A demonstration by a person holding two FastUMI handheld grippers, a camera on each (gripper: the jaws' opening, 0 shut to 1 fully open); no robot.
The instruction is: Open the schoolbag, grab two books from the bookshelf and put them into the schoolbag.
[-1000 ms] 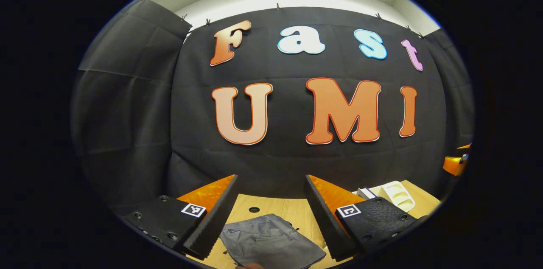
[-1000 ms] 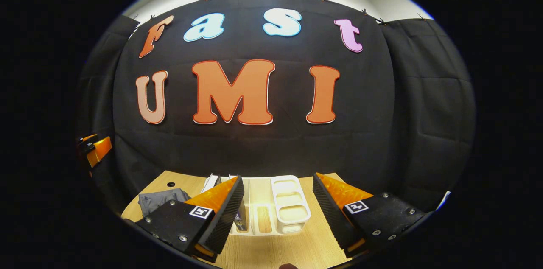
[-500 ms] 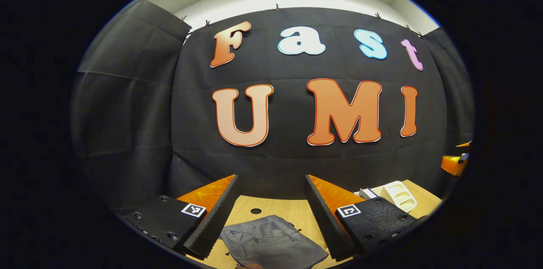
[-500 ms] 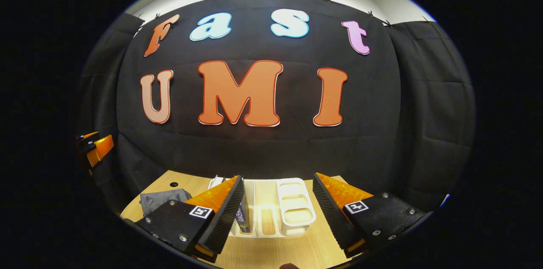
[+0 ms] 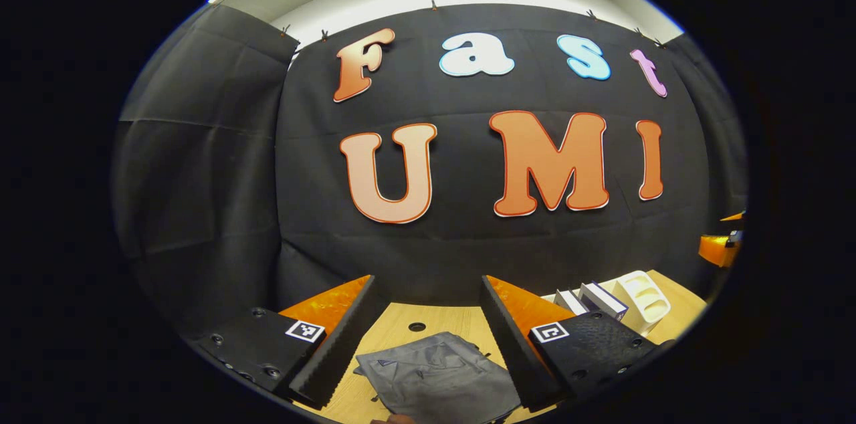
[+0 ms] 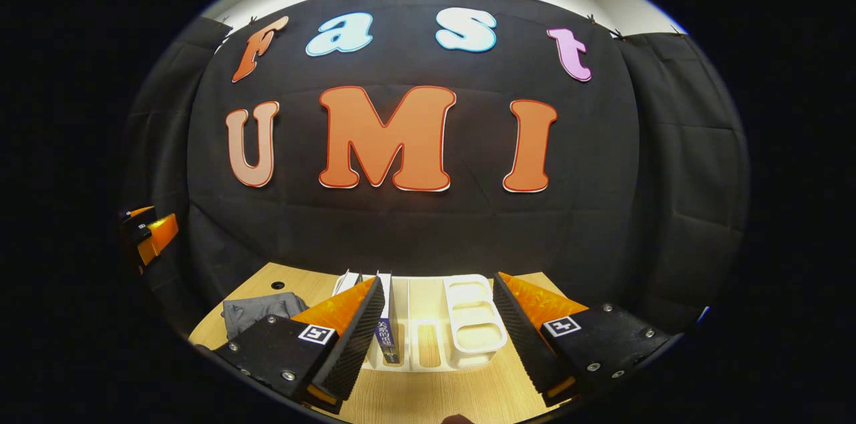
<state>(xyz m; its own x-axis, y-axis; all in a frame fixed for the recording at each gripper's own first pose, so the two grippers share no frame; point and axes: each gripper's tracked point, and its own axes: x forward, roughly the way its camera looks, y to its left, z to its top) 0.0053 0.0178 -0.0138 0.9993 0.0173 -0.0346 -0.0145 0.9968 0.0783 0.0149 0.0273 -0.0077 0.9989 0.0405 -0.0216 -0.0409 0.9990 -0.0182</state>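
A grey schoolbag [image 5: 438, 377] lies flat on the wooden table [image 5: 401, 320], below and between the fingers of my left gripper [image 5: 428, 337], which is open and holds nothing. The bag also shows at the left in the right gripper view [image 6: 257, 310]. A white bookshelf rack [image 6: 468, 330] stands on the table ahead of my right gripper [image 6: 438, 334], which is open and empty. Books [image 6: 386, 337] stand upright in the rack's left slots, partly hidden by the left finger. The rack [image 5: 645, 300] and books [image 5: 602, 298] appear at the right in the left gripper view.
The black cloth wall rises just behind the table. A small round hole [image 5: 416, 327] is in the tabletop beyond the bag. The other gripper [image 6: 147, 237] shows at the left edge of the right gripper view, and at the right edge [image 5: 719, 249] of the left gripper view.
Both views have tipped down slightly: the table, bag and rack show more fully and sit a little nearer. Both grippers stay open.
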